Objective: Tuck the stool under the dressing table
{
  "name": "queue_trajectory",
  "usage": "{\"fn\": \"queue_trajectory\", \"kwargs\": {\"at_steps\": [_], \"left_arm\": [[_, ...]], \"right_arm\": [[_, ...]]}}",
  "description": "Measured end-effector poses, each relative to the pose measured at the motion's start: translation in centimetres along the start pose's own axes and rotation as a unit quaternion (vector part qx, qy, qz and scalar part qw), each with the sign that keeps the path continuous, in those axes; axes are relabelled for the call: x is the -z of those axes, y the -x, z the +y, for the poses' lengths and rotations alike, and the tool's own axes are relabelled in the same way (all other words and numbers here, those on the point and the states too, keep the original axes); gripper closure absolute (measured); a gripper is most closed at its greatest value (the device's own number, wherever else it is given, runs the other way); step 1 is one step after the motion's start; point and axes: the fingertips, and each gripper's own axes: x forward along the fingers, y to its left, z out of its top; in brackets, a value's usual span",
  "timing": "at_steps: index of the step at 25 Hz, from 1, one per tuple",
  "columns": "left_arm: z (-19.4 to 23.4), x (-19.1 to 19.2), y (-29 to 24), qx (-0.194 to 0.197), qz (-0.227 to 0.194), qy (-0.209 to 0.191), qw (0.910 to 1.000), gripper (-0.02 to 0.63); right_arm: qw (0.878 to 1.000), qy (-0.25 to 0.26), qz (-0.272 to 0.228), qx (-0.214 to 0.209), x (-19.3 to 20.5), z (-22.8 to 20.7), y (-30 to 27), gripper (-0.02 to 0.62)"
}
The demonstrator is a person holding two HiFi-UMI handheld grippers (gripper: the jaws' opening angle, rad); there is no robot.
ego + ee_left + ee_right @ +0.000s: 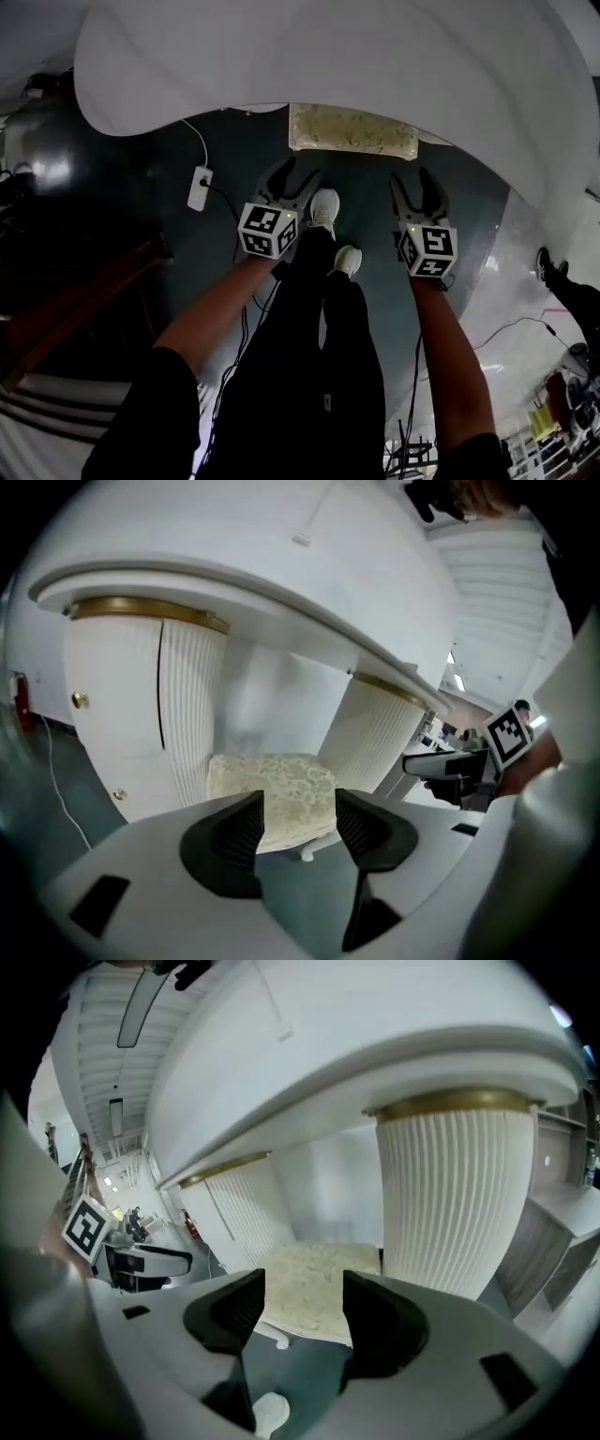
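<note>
stool (353, 128) ahead of L gripper (295, 180), R gripper (415, 187), jaws apart

Stool (272, 787) between ribbed pedestals (377, 731), tabletop (234, 536) overhanging above

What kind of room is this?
Probably a big showroom or workshop hall: a white dressing table with a padded stool partly under it, and long ceiling lights beyond.

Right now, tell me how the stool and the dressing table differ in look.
The stool has a cream, patterned seat; the dressing table has a plain white top. The stool is low and rectangular; the dressing table's top is curved and overhangs it. Both are pale.
</note>
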Motion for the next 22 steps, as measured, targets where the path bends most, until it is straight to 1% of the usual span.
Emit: {"fn": "queue_trajectory", "kwargs": {"at_steps": [2, 5, 7, 11, 15, 18, 21, 22], "left_arm": [[-2.6, -2.6, 3.7, 0.0, -0.014, 0.014, 0.9998, 0.365], [-7.3, -6.4, 10.0, 0.0, -0.031, 0.015, 0.9994, 0.365], [-10.8, -8.8, 12.8, 0.003, -0.042, 0.01, 0.9991, 0.365], [-18.2, -12.4, 18.2, 0.037, -0.049, 0.011, 0.9981, 0.365], [-23.1, -15.6, 22.4, 0.068, -0.061, 0.033, 0.9953, 0.365], [-24.2, -19.3, 25.2, 0.076, -0.082, 0.032, 0.9933, 0.365], [-23.5, -23.2, 27.7, 0.067, -0.093, 0.041, 0.9926, 0.371], [-23.2, -24.6, 28.3, 0.067, -0.099, 0.045, 0.9918, 0.401]], "right_arm": [[1.0, 0.002, -0.01, 0.001, -2.6, 1.5, 4.2, 0.341], [1.0, 0.007, -0.02, -0.005, -6.5, 4.0, 11.6, 0.341], [0.999, 0.018, -0.025, -0.014, -8.9, 5.0, 16.0, 0.341], [0.998, 0.029, -0.046, -0.015, -13.4, 7.4, 24.8, 0.341], [0.994, 0.064, -0.078, -0.034, -18.2, 10.8, 29.9, 0.341], [0.99, 0.068, -0.112, -0.045, -21.9, 12.8, 32.4, 0.341], [0.987, 0.039, -0.149, -0.036, -26.1, 13.6, 34.2, 0.342], [0.986, 0.021, -0.162, -0.03, -27.7, 13.5, 34.7, 0.342]]}}
